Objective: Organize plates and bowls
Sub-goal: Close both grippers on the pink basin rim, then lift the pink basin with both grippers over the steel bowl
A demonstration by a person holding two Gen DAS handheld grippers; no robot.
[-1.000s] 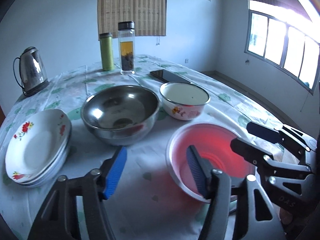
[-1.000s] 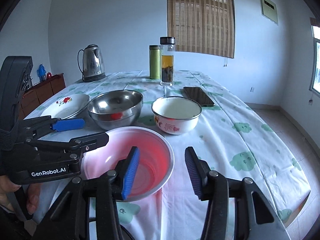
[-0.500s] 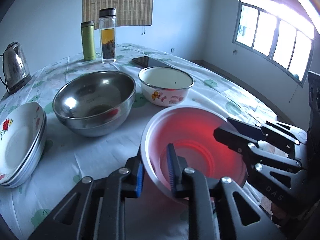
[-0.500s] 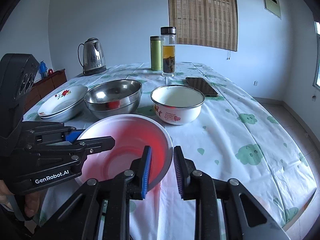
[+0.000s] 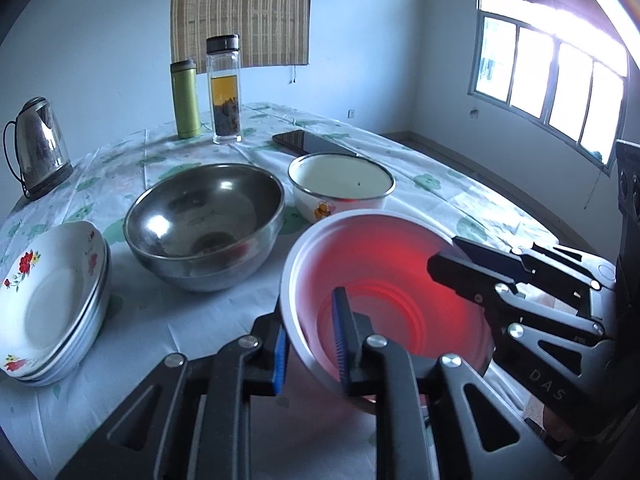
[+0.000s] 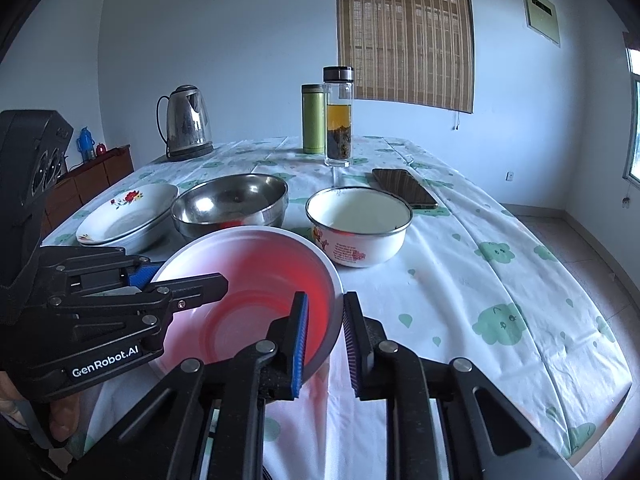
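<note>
- Left wrist view: the left claw [image 5: 310, 354] is clenched on the near rim of the pink bowl [image 5: 384, 280], which tilts up off the worktop [image 5: 160, 320]; the steel bowl [image 5: 204, 224], enamel bowl [image 5: 340, 188] and the stacked floral plates [image 5: 52, 300] sit apart
- Right wrist view: the right claw [image 6: 324, 344] pinches the same bowl's rim from the other side
- Plates look stacked already; by my reading the three bowls are not yet nested
</note>
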